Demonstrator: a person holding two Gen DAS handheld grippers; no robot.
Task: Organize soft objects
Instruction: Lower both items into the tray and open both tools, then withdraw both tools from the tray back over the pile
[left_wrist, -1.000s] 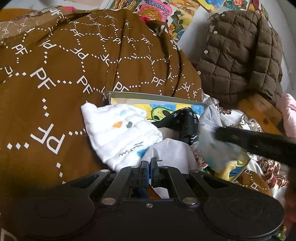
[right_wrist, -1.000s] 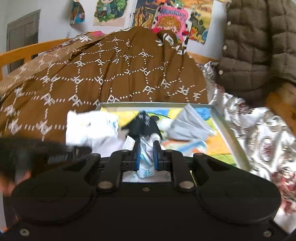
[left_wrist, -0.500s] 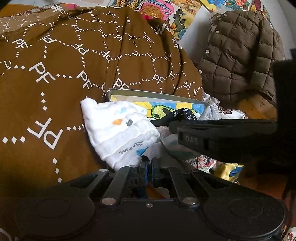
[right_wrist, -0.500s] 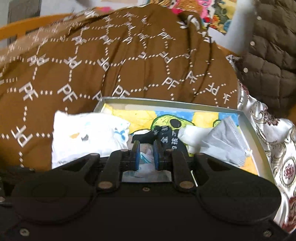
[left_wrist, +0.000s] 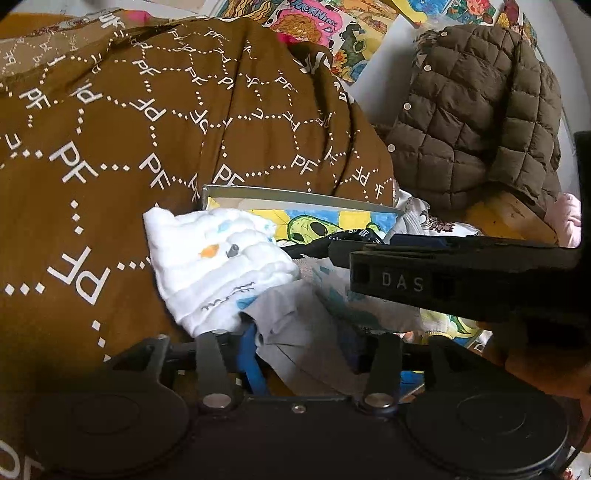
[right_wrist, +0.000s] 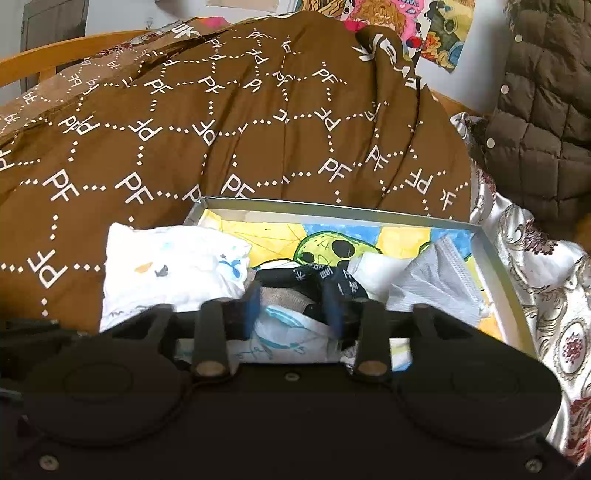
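A shallow grey tray (right_wrist: 332, 211) with a cartoon-print floor holds soft items: a white quilted cloth (right_wrist: 170, 267) draped over its left edge, a black printed cloth (right_wrist: 317, 278), a grey face mask (right_wrist: 436, 284) and a white cloth with blue print (right_wrist: 280, 341). My right gripper (right_wrist: 293, 306) is open just above that white printed cloth. My left gripper (left_wrist: 301, 343) is open, with a grey cloth (left_wrist: 295, 332) lying between its fingers. The white quilted cloth (left_wrist: 218, 262) sits just ahead of it. The right gripper's body (left_wrist: 443, 273) crosses the left wrist view.
A brown "PF" patterned blanket (right_wrist: 221, 122) is heaped behind and left of the tray. A quilted olive jacket (left_wrist: 476, 125) hangs at the right. Floral satin fabric (right_wrist: 546, 280) lies right of the tray. A wooden rail (right_wrist: 55, 55) runs at far left.
Both grippers were shut on cloth and have now opened. The right gripper let go of the white blue-print cloth over the tray; the left let go of the grey cloth.
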